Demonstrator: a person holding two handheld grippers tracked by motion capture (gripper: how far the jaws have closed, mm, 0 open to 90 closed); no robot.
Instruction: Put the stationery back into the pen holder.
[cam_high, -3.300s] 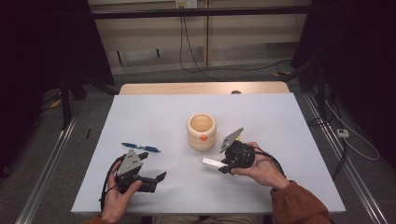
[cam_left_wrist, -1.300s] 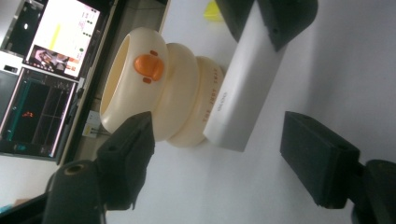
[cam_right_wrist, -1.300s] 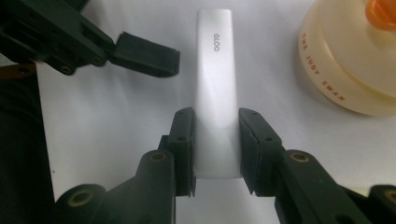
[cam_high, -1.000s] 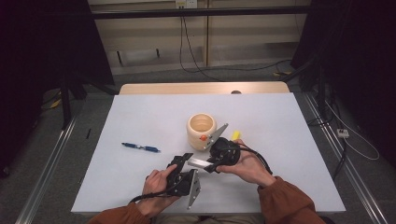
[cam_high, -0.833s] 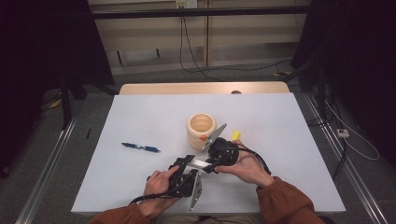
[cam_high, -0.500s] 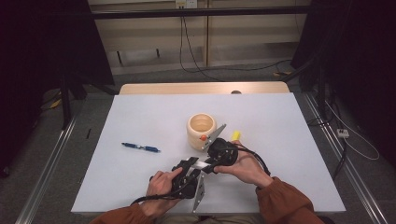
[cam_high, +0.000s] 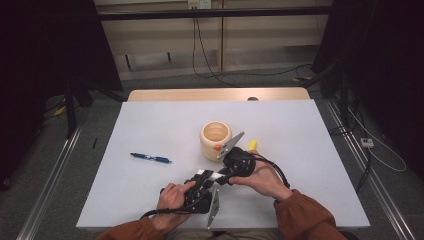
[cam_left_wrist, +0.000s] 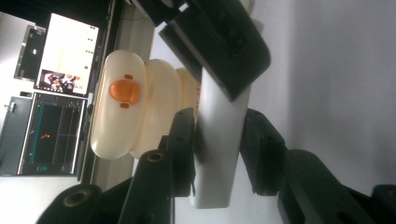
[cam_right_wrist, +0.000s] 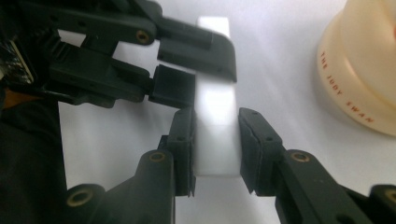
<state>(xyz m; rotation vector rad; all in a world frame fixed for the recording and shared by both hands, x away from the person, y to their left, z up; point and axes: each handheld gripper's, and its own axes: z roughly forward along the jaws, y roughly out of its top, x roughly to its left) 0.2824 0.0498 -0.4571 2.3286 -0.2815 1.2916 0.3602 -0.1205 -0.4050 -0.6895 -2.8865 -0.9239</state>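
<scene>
A: While both grippers have the white block (cam_high: 209, 176) between them, the handover needs one thing above all: only one side should let go, and only once the other grip is sure.

B: Agreed. The left gripper (cam_left_wrist: 215, 140) has just been closing its jaws, and in the left gripper view its pads now sit against the block's two long faces. The right gripper (cam_right_wrist: 215, 140) is clamped on the other part of the same block, jaws narrow, pads pressed on both sides.

A: So I would check that the left pads sit flat and square on it, then ease the right jaws apart slowly, without twisting, so it does not tip out.

B: And keep both hands steady, low over the table (cam_high: 310, 140); if it slips, it has little way to fall. The beige cup (cam_high: 215, 139) stands just behind, so pull away towards the person, not forward.

A: What is the thing like?

B: Plain white, smooth, matt, an elongated rectangular bar with slightly rounded edges. It looks rigid. It hangs just above the near middle of the table, bridging the two grippers, in front of the cup.

A: And the blue pen (cam_high: 150, 158)?

B: Lying well apart to the left, out of the way.
</scene>
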